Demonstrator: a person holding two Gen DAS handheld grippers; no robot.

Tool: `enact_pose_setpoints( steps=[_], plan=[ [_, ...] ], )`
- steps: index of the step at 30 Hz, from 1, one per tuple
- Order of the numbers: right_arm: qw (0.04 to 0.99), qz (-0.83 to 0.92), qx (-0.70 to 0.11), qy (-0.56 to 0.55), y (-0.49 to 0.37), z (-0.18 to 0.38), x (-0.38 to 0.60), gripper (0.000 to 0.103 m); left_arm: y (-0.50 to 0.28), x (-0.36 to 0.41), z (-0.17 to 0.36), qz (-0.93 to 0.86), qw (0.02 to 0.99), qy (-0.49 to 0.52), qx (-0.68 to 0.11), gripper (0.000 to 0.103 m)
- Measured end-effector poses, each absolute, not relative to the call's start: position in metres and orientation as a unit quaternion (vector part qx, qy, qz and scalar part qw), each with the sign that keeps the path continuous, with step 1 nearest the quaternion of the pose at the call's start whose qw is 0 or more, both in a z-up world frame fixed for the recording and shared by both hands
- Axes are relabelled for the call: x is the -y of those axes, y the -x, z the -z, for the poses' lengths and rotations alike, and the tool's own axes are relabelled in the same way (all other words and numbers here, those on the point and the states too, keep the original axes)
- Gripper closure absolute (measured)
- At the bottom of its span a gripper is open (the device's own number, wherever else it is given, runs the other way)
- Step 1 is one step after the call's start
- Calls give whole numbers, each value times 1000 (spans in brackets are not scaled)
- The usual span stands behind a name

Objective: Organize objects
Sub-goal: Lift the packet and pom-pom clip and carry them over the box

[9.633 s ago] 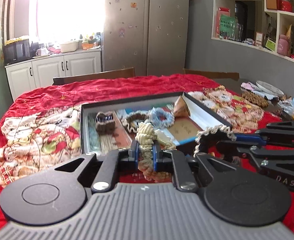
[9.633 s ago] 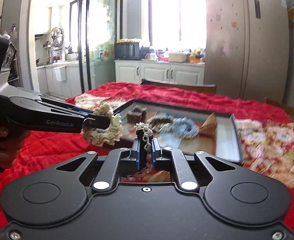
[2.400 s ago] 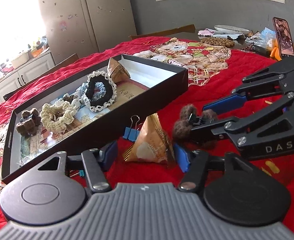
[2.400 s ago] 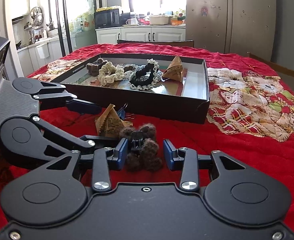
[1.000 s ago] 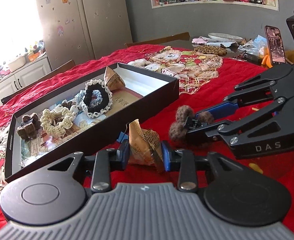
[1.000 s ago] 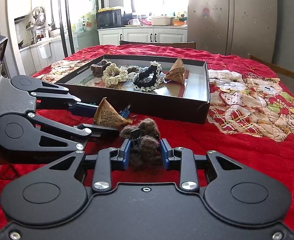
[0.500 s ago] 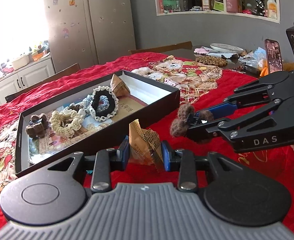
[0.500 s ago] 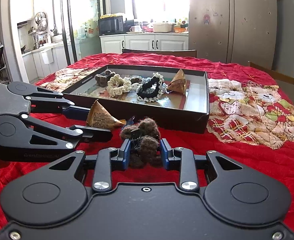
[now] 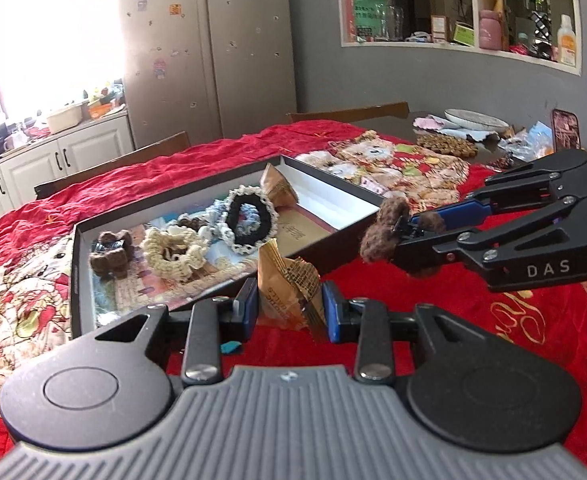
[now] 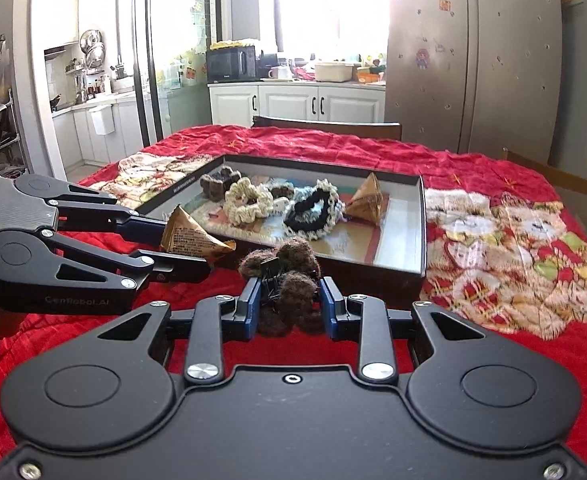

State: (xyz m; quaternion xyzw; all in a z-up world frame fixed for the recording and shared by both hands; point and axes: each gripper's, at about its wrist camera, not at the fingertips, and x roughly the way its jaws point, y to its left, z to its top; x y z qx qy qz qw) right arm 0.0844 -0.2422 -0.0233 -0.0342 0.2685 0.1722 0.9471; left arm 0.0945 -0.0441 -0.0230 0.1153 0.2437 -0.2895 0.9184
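Observation:
My left gripper (image 9: 290, 309) is shut on a tan pyramid-shaped snack packet (image 9: 289, 284), held above the red cloth just before the black tray (image 9: 78, 264). The packet also shows in the right wrist view (image 10: 191, 238). My right gripper (image 10: 291, 306) is shut on a brown fuzzy hair clip (image 10: 289, 292), which also shows in the left wrist view (image 9: 385, 232), near the tray's front wall (image 10: 373, 276). In the tray lie a cream scrunchie (image 10: 249, 200), a black-and-white scrunchie (image 10: 313, 210), another brown clip (image 10: 217, 182) and another tan packet (image 10: 367, 198).
The table wears a red cloth (image 10: 493, 340) with a patterned patch (image 10: 505, 248). A blue binder clip (image 9: 229, 347) lies under my left gripper. Plates and clutter (image 9: 473, 128) sit at the far right of the table. A chair back (image 10: 325, 126) stands behind the table.
Both grippers have lifted and moved toward the tray with their objects held. Earlier, they closed on the packet and the brown clip on the cloth.

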Motion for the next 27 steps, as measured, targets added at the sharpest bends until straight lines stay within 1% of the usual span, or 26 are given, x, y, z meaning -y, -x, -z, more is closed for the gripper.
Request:
enact_pose_setpoints(
  steps=[10,27],
  plan=[
    [949,-175,-258,39,-105,10,231,74,-106,30,15,268,929,-98,-237,66],
    [952,-169,-253,41,-155,4,202,74,-143,4,12,212,944,-74,-240,66]
  ],
)
